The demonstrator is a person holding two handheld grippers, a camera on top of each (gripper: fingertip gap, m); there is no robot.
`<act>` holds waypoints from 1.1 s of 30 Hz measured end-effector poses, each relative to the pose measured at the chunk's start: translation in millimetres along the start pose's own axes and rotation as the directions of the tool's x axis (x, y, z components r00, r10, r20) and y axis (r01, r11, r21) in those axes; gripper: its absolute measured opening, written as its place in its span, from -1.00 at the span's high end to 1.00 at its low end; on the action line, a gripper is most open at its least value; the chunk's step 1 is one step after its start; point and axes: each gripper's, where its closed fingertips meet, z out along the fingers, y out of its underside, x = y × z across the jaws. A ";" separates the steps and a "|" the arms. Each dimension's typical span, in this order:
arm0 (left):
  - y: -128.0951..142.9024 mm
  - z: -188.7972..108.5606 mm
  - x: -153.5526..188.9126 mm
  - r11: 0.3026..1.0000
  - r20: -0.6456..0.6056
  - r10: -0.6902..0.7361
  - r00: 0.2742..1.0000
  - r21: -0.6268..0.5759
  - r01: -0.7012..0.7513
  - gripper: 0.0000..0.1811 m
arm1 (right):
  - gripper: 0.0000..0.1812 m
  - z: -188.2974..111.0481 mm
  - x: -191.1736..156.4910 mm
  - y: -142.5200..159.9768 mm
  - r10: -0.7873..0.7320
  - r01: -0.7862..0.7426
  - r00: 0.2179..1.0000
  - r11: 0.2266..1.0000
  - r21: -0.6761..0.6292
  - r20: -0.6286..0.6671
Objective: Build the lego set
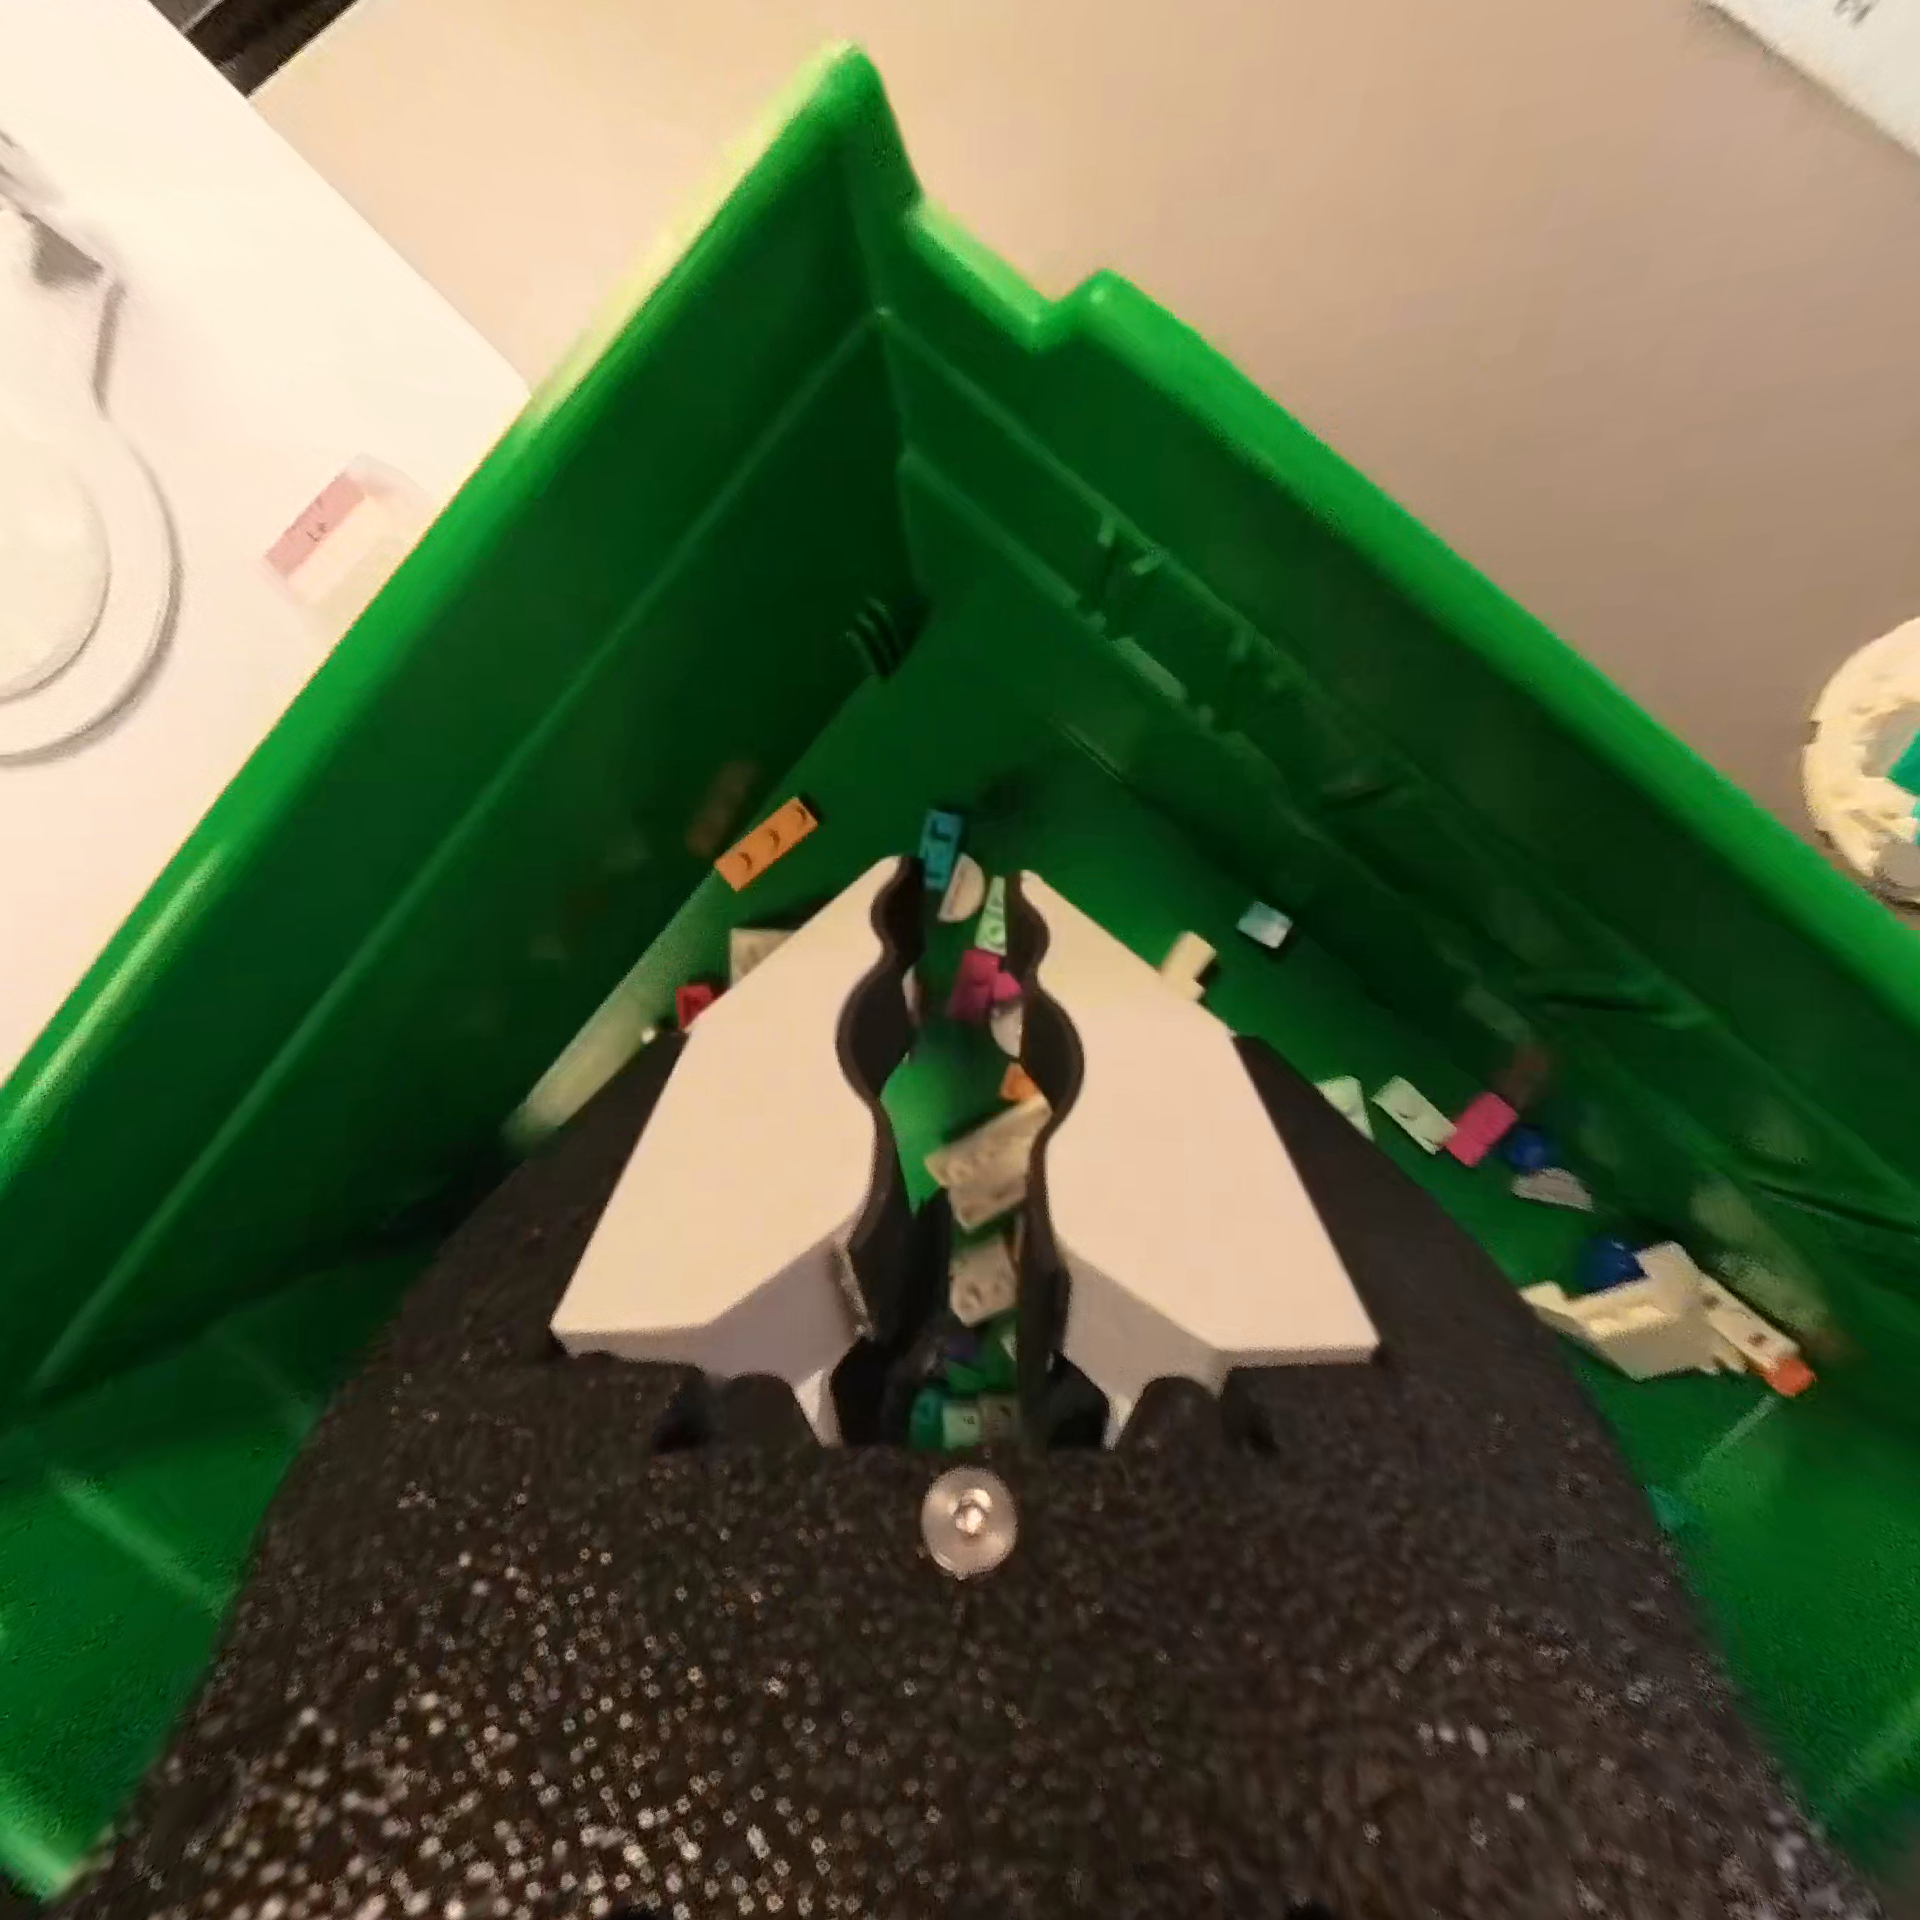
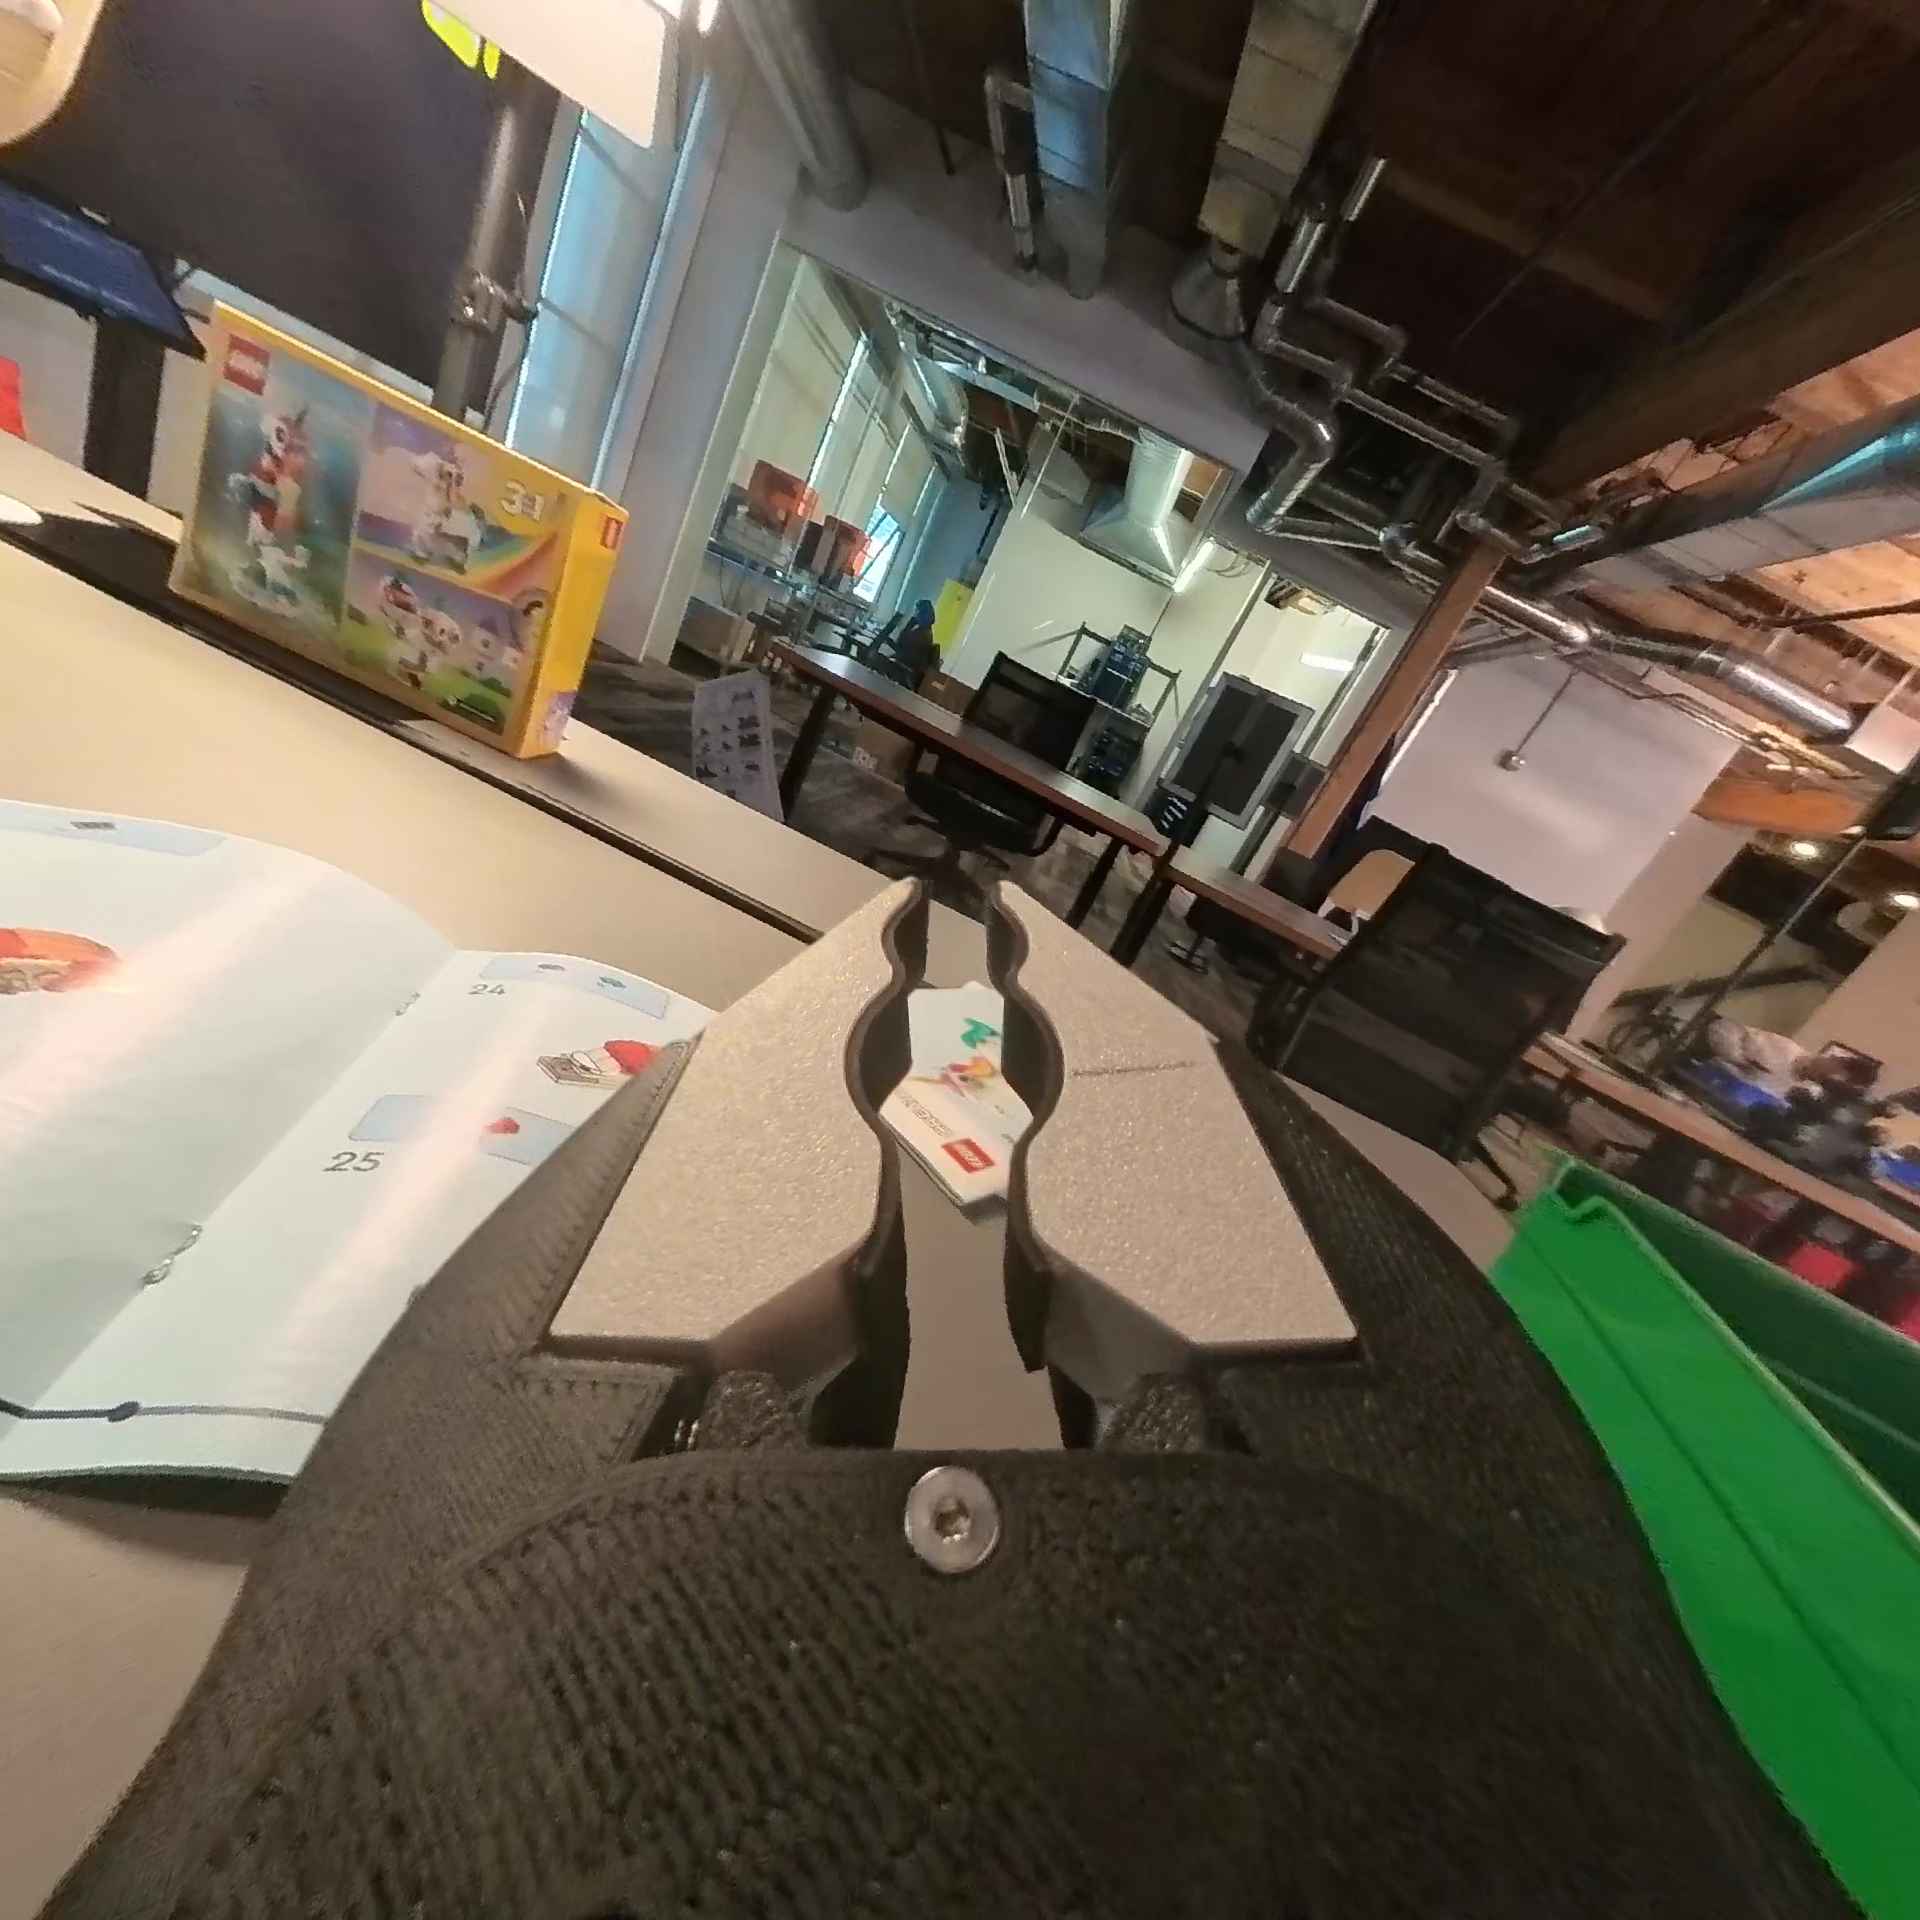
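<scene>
There's print on the yellow box (image 2: 395, 551) at the back, step numbers in the open booklet (image 2: 260, 1195) and a logo on the little leaflet (image 2: 961, 1132). The pink sticker (image 1: 317, 520) is too blurry to read.

Tan table (image 2: 156, 748). Directly on it: open instruction booklet (image 2: 208, 1122) at 9 o'clock, yellow set box (image 2: 395, 561) at 10, green bin (image 2: 1704, 1382) at 3.

The left wrist view looks steeply down, close into the green bin (image 1: 644, 582), whose wall (image 2: 1704, 1382) the low, table-level right wrist view shares at lower right.
</scene>
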 end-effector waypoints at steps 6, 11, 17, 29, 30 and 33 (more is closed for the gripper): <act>1.8 26.9 -7.6 0.998 -0.015 0.044 0.999 -0.047 -0.044 0.81 | 0.90 2.1 -6.6 3.0 -0.070 0.070 0.998 0.997 -0.023 0.007; -0.3 33.1 -8.5 0.999 -0.032 0.009 0.999 -0.044 -0.010 0.81 | 0.90 2.5 -8.8 3.3 -0.082 0.083 0.996 0.996 -0.025 0.016; 7.1 29.5 -9.2 0.995 -0.017 -0.012 1.000 -0.102 0.010 0.88 | 0.91 2.1 -11.5 2.7 -0.089 0.090 0.996 0.996 -0.020 0.030; -13.7 -0.1 -18.2 0.997 0.119 0.044 0.992 0.058 -0.051 0.94 | 0.92 1.5 -12.8 0.9 -0.075 0.075 0.996 0.997 -0.010 0.038; -18.7 -7.3 -17.1 0.994 0.139 0.046 0.989 0.089 -0.059 0.94 | 0.92 1.5 -12.7 0.6 -0.071 0.072 0.997 0.997 -0.009 0.038; -27.7 -33.4 -14.5 0.986 0.243 0.062 0.968 0.135 -0.097 0.94 | 0.92 1.3 -12.6 -0.3 -0.059 0.059 0.997 0.998 -0.003 0.041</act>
